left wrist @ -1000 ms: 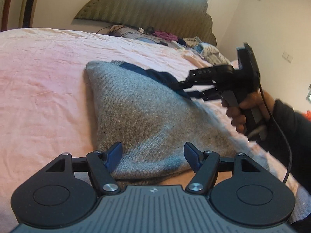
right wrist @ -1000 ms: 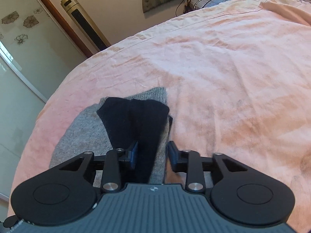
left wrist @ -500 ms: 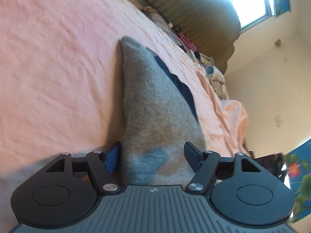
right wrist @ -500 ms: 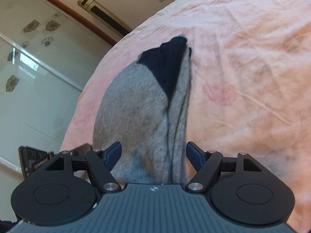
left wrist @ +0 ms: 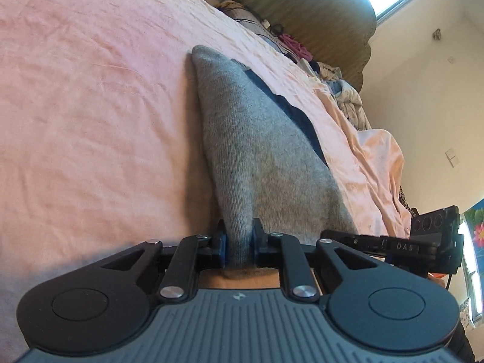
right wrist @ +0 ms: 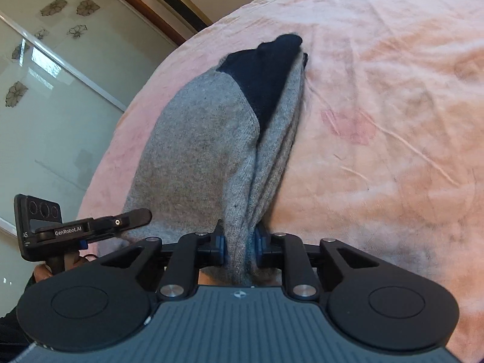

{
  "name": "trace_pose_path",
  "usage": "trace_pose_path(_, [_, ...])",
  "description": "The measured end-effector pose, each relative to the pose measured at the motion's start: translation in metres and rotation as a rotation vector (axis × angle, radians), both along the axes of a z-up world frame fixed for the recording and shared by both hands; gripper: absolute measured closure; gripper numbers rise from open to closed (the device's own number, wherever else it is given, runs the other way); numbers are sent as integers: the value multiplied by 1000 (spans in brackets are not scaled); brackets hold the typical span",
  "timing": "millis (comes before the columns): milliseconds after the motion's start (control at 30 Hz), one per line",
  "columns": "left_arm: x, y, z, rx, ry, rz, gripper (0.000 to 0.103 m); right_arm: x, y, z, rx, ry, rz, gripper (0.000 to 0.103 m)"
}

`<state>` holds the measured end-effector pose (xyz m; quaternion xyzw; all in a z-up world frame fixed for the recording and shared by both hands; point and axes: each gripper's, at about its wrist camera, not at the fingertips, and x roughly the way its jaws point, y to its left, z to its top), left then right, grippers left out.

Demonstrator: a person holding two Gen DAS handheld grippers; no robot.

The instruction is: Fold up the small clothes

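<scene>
My left gripper (left wrist: 238, 245) and right gripper (right wrist: 239, 246) each pinch the grey knitted garment's (left wrist: 266, 163) near edge (navy trim at the far end). Wrinkled pink bedsheet (right wrist: 393, 96) spreads wide around it.

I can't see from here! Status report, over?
Left gripper and right gripper both shut on gray sweater. Sweater lies on pink bedsheet. Nothing blocking.

Black linkage arms, silver screws and blue pads on each gripper (left wrist: 238, 248) (right wrist: 239, 249); white "GenRobot.AI" lettering at frame left.
</scene>
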<state>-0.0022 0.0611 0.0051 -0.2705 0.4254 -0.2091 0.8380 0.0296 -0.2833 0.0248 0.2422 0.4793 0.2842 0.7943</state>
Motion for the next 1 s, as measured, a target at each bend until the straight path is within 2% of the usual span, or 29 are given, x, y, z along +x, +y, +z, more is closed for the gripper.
trace_pose_path(33, [-5, 1, 5, 27, -19, 2, 84, -1, -3, 2, 13, -2, -10, 63])
trace_pose_path(67, [-10, 1, 11, 60, -41, 5, 82, -4, -6, 5, 27, -16, -25, 47])
trace_pose_path(133, [-23, -3, 25, 149, -122, 11, 78, -10, -16, 14, 44, -57, -82, 29])
trace_pose_path(167, [-31, -5, 31, 191, -166, 12, 78, -12, -20, 19, 44, -72, -114, 29])
trace_pose_path(267, [-46, -15, 46, 310, -288, 27, 67, -15, -28, 34, 60, -118, -192, 29])
trace_pose_path(333, [-51, -27, 50, 351, -364, 17, 50, -12, -18, 44, 62, -153, -180, 29])
trace_pose_path(400, [-49, -42, 50, 374, -396, -20, 45, -8, 2, 50, 54, -176, -125, 24])
trace_pose_path(467, [-41, -59, 43, 380, -384, -79, 45, -2, 27, 47, 32, -172, -51, 16])
trace_pose_path(533, [-26, -68, 27, 368, -290, -111, 44, 7, 45, 33, -14, -126, -6, 16])
trace_pose_path(567, [-21, -69, 20, 368, -269, -102, 43, 12, 49, 22, -49, -103, 1, 18])
trace_pose_path(633, [-22, -70, 17, 360, -296, -100, 37, 14, 43, 10, 1, -129, -17, 21])
trace_pose_path(700, [-22, -70, 19, 353, -285, -102, 36, 15, 38, 11, 26, -97, -46, 23])
trace_pose_path(833, [-23, -69, 19, 353, -280, -97, 36, 3, 40, 26, -1, -115, -62, 21])
trace_pose_path(933, [-24, -72, 20, 358, -278, -89, 35, -5, 42, 27, -12, -122, -42, 14])
trace_pose_path(1000, [-24, -73, 20, 361, -274, -86, 35, -5, 41, 18, -46, -112, -42, 18])
